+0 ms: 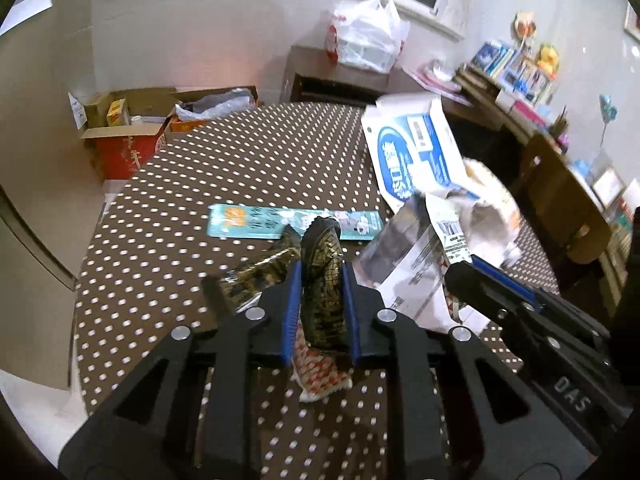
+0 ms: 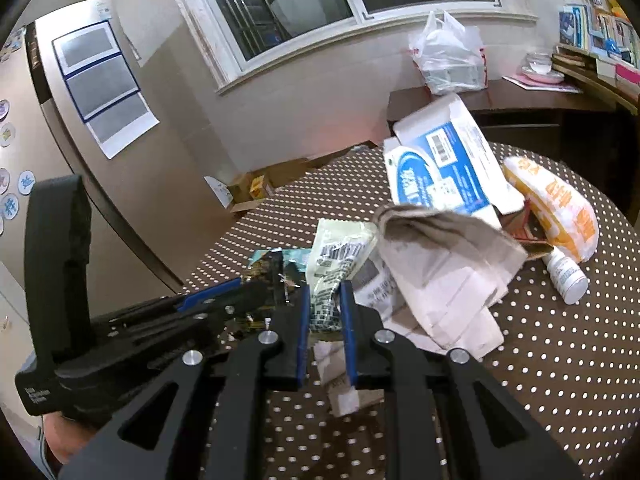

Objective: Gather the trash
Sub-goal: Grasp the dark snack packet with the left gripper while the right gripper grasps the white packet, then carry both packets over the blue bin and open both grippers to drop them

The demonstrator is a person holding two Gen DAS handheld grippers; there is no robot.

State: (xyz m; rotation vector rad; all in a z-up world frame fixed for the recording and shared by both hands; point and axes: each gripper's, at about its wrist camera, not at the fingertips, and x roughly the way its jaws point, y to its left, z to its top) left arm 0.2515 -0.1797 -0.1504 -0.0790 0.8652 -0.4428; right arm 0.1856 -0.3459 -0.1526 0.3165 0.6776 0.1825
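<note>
My left gripper (image 1: 320,276) is shut on a dark gold-checked wrapper (image 1: 324,280), held above the dotted table (image 1: 200,184). My right gripper (image 2: 325,296) is shut on a white printed wrapper (image 2: 340,256); it shows at the right of the left wrist view (image 1: 476,276). A crumpled paper bag (image 2: 444,264), a blue-and-white carton (image 2: 444,168), a yellow-and-white bag (image 2: 556,212) and a white bottle (image 2: 568,276) lie on the table ahead. A teal flat package (image 1: 292,222) lies beyond the left gripper.
Open cardboard boxes (image 1: 128,128) sit on the floor past the table's far edge. A low wooden cabinet (image 1: 332,76) holds a white plastic bag (image 1: 368,36). Shelves with books and toys (image 1: 516,68) run along the right wall.
</note>
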